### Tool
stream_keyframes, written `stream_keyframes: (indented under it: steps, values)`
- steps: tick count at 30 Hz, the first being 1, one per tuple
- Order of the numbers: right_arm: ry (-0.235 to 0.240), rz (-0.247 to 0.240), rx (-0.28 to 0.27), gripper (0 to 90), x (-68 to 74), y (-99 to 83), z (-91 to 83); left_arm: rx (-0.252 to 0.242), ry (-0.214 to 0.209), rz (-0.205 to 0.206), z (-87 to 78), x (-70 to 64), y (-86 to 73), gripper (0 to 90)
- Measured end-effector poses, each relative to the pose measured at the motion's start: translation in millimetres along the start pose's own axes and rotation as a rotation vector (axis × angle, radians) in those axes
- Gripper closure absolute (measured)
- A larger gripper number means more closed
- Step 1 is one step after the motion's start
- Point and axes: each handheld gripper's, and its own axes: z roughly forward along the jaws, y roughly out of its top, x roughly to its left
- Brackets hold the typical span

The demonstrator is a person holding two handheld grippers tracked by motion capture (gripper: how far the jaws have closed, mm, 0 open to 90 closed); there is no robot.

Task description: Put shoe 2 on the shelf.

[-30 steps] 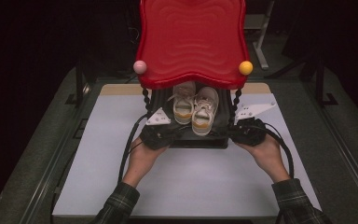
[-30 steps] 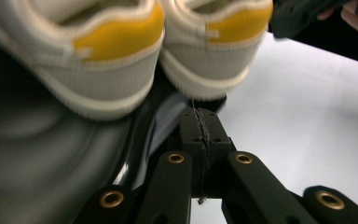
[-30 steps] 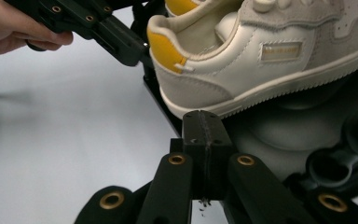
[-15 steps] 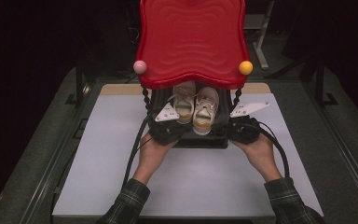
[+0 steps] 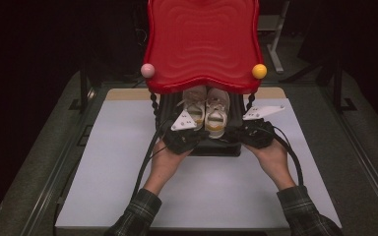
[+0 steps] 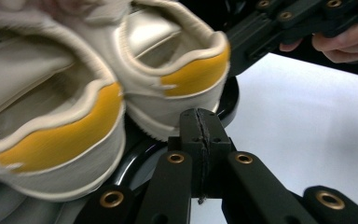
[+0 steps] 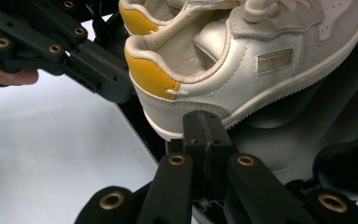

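You've brought both grippers in to the black tray's [image 5: 216,147] front rim; left gripper [image 6: 199,135] and right gripper [image 7: 205,135] jaws pressed together, empty. The sneakers [image 5: 205,110] sit on it, beneath the red shelf [image 5: 202,44].

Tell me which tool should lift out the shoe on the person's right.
Right, probably. The right tool, jaws shut and empty, sits just below the heel of that shoe, nearer than the left tool, which sits by the other shoe. It must open first.
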Motion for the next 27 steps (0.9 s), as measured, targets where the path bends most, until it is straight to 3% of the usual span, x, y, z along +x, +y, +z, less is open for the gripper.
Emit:
stream_keyframes:
  steps: [8,10,19,27]
  values:
    - [-0.054,0.0,-0.016,89.7,0.9,2.7,-2.0,-0.004,0.007,-0.007,5.3,0.7,4.7,89.7]
    - [-0.042,0.008,-0.031,89.7,1.4,3.2,-3.1,-0.002,0.016,-0.015,9.2,0.8,4.6,89.7]
    - [-0.074,0.008,-0.008,89.7,-0.8,3.9,3.5,0.028,0.027,-0.018,19.3,5.0,2.9,89.7]
    - [-0.068,0.008,-0.004,89.7,-0.8,2.4,3.4,0.03,0.026,-0.017,15.6,4.0,3.7,89.3]
